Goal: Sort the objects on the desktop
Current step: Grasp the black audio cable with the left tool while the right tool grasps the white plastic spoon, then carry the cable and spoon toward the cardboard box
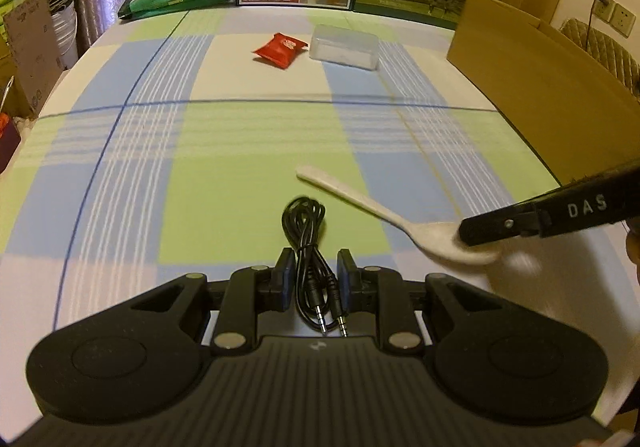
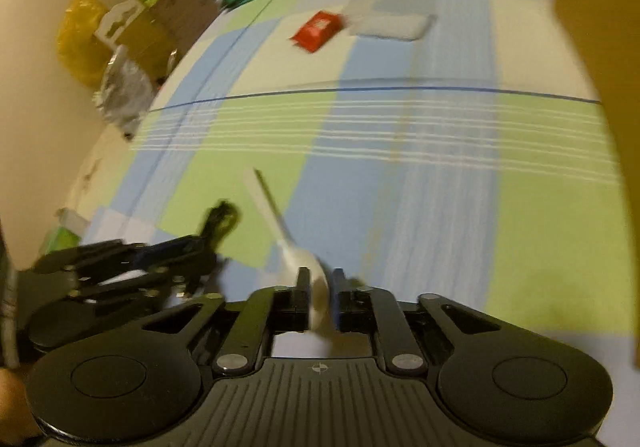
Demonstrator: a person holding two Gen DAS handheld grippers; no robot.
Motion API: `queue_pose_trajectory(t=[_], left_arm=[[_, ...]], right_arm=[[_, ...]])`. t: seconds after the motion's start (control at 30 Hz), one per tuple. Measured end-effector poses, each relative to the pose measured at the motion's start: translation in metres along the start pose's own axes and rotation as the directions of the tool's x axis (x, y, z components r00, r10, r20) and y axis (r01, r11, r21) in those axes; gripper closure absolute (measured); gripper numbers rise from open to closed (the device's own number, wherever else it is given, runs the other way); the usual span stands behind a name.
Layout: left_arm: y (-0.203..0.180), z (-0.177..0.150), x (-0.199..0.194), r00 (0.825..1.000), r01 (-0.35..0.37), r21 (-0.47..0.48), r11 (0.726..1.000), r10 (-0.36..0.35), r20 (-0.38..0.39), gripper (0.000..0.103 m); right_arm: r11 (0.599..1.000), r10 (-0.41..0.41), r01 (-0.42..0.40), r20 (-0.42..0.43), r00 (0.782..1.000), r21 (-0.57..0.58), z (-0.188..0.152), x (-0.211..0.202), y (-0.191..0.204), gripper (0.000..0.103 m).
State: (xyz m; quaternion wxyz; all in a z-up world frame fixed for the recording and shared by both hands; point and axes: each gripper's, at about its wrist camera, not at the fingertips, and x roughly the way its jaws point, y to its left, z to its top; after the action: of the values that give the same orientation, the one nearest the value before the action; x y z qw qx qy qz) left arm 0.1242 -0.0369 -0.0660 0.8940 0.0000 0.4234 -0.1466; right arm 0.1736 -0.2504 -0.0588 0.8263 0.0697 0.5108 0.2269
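Spoon [image 2: 296, 255] bowl sits between my right gripper [image 2: 320, 281] fingers, clenched on it. My left gripper [image 1: 316, 267] stands released around the black cable [image 1: 310, 267]. Farther on the checked counter [image 1: 200, 151], a clear box [image 1: 345, 47] beside a red packet [image 1: 280, 49].

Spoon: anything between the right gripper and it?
Nothing visible. The spoon's bowl already sits between the right gripper's fingers, its handle pointing away over the tablecloth. The black cable lies apart, inside the left gripper.
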Motion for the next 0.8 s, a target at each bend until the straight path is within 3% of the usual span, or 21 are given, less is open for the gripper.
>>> queue_pose_trajectory(t=[0.07, 0.17, 0.3, 0.4, 0.47, 0.6, 0.8], left_arm=[[-0.003, -0.005, -0.003, 1.0, -0.004, -0.005, 1.0, 0.004, 0.006, 0.085], [-0.005, -0.01, -0.008, 1.0, -0.023, -0.011, 1.0, 0.023, 0.016, 0.085], [-0.003, -0.013, -0.013, 0.999, -0.035, -0.016, 0.999, 0.036, 0.028, 0.084], [-0.002, -0.013, -0.013, 0.999, -0.042, 0.001, 0.999, 0.042, 0.031, 0.079], [-0.001, -0.015, -0.013, 0.999, -0.042, 0.005, 0.999, 0.042, 0.032, 0.076], [-0.001, -0.017, -0.013, 0.998, -0.04, 0.013, 0.999, 0.04, 0.048, 0.072], [-0.003, -0.018, -0.009, 0.997, -0.049, 0.017, 0.999, 0.048, 0.06, 0.071]], right_arm=[[0.996, -0.043, 0.046, 0.048, 0.998, -0.071, -0.014, -0.009, 0.01, 0.055], [0.969, -0.08, 0.103, 0.109, 0.991, -0.226, -0.035, -0.013, 0.031, 0.054], [0.898, -0.068, 0.128, 0.155, 0.986, -0.421, -0.048, -0.003, 0.056, 0.054], [0.852, -0.052, 0.134, 0.173, 0.984, -0.506, -0.055, 0.006, 0.064, 0.054], [0.846, -0.049, 0.14, 0.186, 0.981, -0.515, -0.055, 0.014, 0.063, 0.054], [0.889, -0.027, 0.114, 0.198, 0.98, -0.443, -0.051, 0.02, 0.05, 0.054], [0.893, -0.009, 0.106, 0.219, 0.976, -0.436, -0.056, 0.015, 0.045, 0.056]])
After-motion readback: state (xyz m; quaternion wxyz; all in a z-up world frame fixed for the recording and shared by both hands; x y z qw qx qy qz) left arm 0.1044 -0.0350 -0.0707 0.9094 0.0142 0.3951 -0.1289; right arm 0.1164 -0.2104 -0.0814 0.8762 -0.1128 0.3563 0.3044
